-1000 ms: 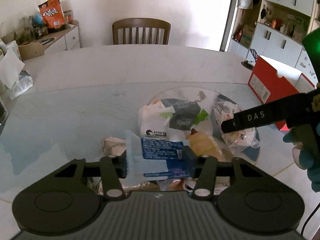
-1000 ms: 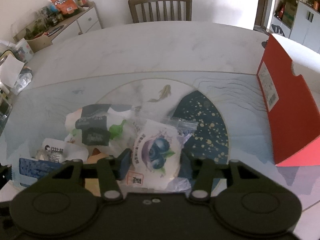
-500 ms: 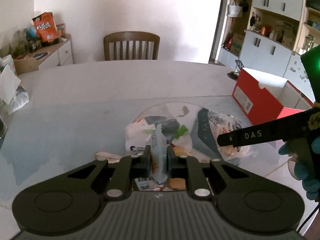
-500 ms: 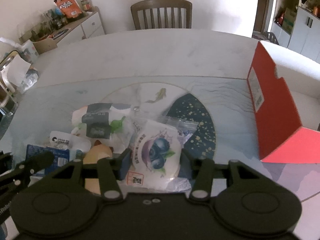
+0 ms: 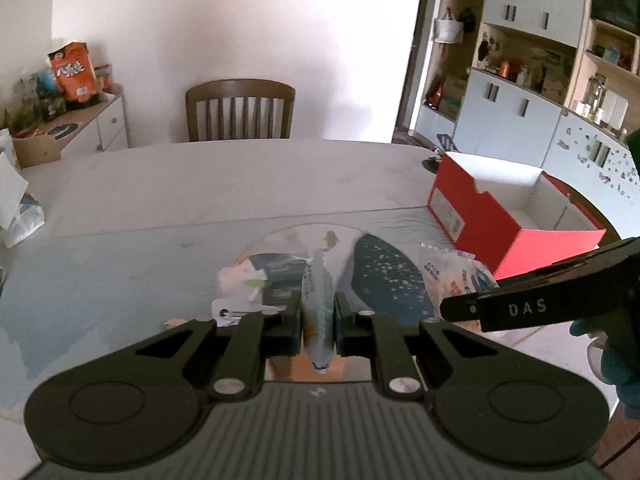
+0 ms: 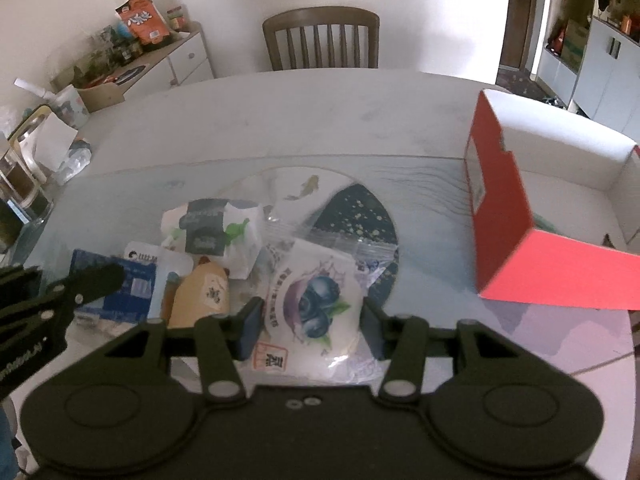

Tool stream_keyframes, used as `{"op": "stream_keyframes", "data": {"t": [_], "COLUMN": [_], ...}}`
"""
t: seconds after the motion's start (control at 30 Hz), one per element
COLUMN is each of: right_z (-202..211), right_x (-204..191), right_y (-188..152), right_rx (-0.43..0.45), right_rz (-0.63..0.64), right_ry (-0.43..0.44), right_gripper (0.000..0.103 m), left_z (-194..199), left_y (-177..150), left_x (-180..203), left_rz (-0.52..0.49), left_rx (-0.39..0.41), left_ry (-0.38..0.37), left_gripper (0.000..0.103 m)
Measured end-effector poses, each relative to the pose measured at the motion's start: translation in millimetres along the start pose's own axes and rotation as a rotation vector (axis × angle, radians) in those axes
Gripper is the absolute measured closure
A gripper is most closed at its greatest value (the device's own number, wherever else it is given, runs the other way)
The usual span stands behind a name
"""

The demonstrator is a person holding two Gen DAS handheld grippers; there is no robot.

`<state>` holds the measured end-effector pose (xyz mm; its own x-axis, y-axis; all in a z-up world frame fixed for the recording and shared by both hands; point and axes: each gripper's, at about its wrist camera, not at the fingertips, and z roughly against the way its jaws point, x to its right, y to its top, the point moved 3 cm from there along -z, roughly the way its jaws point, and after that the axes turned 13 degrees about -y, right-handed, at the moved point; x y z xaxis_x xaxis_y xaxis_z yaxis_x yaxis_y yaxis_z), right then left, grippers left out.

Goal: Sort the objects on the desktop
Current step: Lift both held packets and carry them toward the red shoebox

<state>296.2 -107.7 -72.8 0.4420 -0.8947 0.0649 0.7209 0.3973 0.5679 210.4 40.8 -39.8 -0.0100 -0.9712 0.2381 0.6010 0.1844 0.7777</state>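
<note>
The left gripper (image 5: 318, 322) has its jaws clamped on a thin blue packet (image 5: 317, 300), edge-on; the right gripper (image 6: 308, 326) holds a blueberry pouch (image 6: 312, 304) between half-spread jaws. Either slick wrapper could slip free on the way to the red box (image 6: 516, 216). The desk (image 6: 280, 120) carries a fish-patterned mat, with a chair (image 6: 320, 38) and cabinets beyond.

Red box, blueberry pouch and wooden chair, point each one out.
red box (image 6: 500, 216), right wrist view, its red side wall.
blueberry pouch (image 6: 316, 308), right wrist view, the printed berries.
wooden chair (image 5: 240, 110), left wrist view, its slatted back.
</note>
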Motion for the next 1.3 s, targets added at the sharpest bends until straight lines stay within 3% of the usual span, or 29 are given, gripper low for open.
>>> {"op": "stream_keyframes", "data": {"t": [0.7, 1.3], "right_z": [61, 77], "right_x": [60, 133], "right_y": [-33, -36], "right_rx": [-0.001, 0.017], "right_rz": [0.03, 0.01], "right_ry": [-0.051, -0.076], "right_gripper": [0.052, 0.052], "left_z": [3, -31], "left_y": [14, 42], "left_x": [90, 168], "left_rz": [-0.14, -0.234], "left_rx": [-0.05, -0.09], "left_ry": [-0.132, -0.245], "left_gripper": [0.089, 0.089]}}
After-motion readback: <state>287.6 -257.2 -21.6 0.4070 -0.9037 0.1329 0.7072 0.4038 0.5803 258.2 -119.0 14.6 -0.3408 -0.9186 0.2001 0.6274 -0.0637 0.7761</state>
